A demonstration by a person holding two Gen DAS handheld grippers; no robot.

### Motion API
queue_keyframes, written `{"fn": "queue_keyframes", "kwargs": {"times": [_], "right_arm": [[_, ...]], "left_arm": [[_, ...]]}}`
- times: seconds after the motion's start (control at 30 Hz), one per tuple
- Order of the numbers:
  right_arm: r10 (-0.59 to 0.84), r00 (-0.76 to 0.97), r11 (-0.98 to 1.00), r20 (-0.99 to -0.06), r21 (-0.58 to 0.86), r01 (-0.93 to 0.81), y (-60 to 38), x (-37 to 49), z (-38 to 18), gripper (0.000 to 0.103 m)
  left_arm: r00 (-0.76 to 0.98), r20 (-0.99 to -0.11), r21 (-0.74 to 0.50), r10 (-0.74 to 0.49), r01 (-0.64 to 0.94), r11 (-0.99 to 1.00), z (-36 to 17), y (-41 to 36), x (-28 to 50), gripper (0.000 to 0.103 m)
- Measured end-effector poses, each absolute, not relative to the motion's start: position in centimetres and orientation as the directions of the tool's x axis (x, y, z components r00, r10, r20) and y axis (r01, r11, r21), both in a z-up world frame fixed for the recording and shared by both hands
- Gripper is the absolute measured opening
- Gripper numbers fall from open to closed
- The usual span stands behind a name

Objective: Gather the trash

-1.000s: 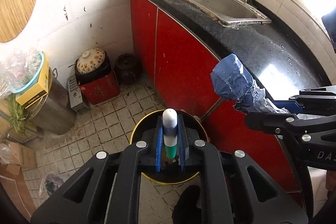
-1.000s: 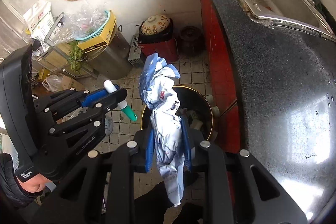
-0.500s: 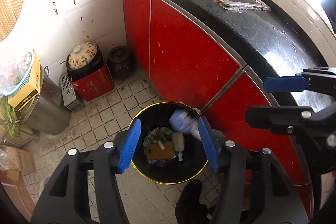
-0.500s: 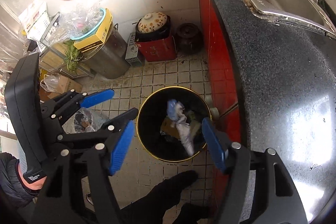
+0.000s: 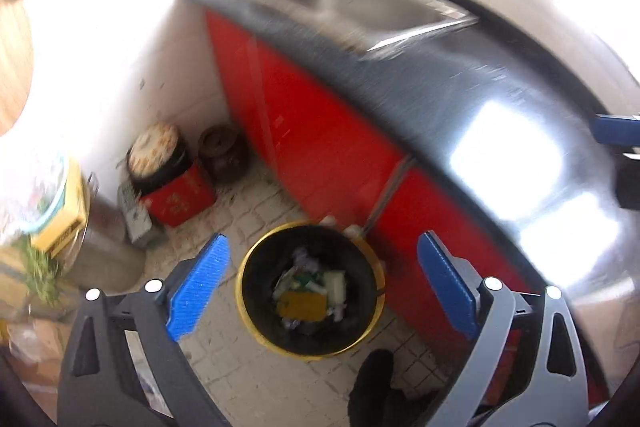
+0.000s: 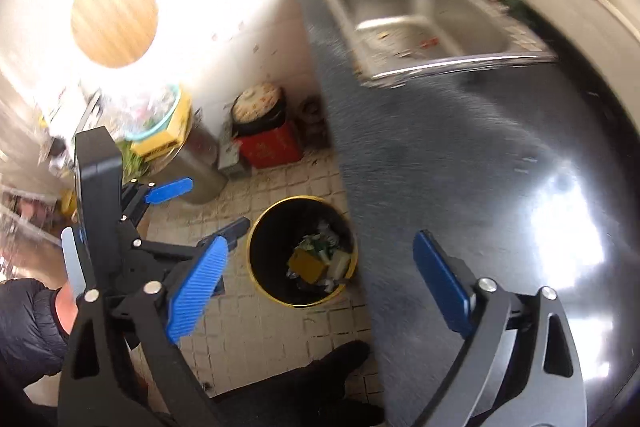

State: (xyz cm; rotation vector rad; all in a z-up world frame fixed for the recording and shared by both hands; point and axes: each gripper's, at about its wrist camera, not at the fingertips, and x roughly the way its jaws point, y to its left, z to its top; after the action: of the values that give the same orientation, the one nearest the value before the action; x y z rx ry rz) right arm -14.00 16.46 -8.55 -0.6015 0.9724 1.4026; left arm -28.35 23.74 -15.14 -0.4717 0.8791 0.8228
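A black bin with a yellow rim (image 5: 246, 301) stands on the tiled floor against the red cabinet; it also shows in the right wrist view (image 6: 253, 267). Trash (image 5: 310, 291) lies inside it: crumpled paper, a yellow-brown piece and a white tube. My left gripper (image 5: 318, 273) is open and empty, held high above the bin. My right gripper (image 6: 318, 265) is open and empty, above the bin's right side and the counter edge. The left gripper (image 6: 192, 207) shows open at the left of the right wrist view. Both views are motion-blurred.
A dark counter (image 6: 460, 163) with a steel sink (image 6: 424, 23) runs along the right above red cabinet doors (image 5: 304, 131). A red box with a pot (image 5: 176, 187), a dark jar (image 5: 222, 153) and a metal drum (image 6: 196, 163) stand on the floor by the wall.
Both grippers opened and dropped the white tube and the crumpled blue-white wrapper into the bin. Both have since risen and tilted up, so the sink and counter fill more of the views.
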Motion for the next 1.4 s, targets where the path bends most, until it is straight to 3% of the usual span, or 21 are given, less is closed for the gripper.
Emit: {"fn": "queue_keyframes", "kwargs": {"times": [0.13, 0.23, 0.4, 0.63, 1.0, 1.4], "right_arm": [[0.6, 0.072, 0.32, -0.797, 0.156, -0.935, 6.9, -8.9, -4.0, 0.096], [0.583, 0.25, 0.524, -0.773, 0.123, -0.843, -2.1, -5.1, -1.7, 0.096], [0.395, 0.506, 0.832, -0.766, 0.066, -0.55, -18.7, -1.0, -0.7, 0.096], [0.211, 0.612, 0.971, -0.762, 0.092, -0.221, -34.4, 0.5, -0.7, 0.096], [0.168, 0.616, 0.986, -0.77, 0.116, -0.124, -38.9, -0.1, -0.8, 0.096], [0.165, 0.601, 0.986, -0.782, 0.109, -0.129, -38.4, 0.6, -1.4, 0.096]], "left_arm": [[0.472, -0.781, -0.014, 0.41, -0.668, 0.744, -10.7, 19.7, -21.7, 0.095], [0.572, -0.753, -0.034, 0.326, -0.528, 0.848, -7.3, 14.6, -15.5, 0.095], [0.67, -0.726, -0.074, 0.153, -0.298, 0.952, -3.2, 5.1, -7.8, 0.095], [0.656, -0.752, -0.042, 0.058, -0.136, 0.99, -1.0, -5.8, -1.6, 0.095], [0.569, -0.82, -0.017, 0.061, -0.131, 0.991, -2.8, -8.8, -1.1, 0.095], [0.573, -0.817, -0.013, 0.072, -0.143, 0.99, -2.2, -7.3, -0.6, 0.095]]}}
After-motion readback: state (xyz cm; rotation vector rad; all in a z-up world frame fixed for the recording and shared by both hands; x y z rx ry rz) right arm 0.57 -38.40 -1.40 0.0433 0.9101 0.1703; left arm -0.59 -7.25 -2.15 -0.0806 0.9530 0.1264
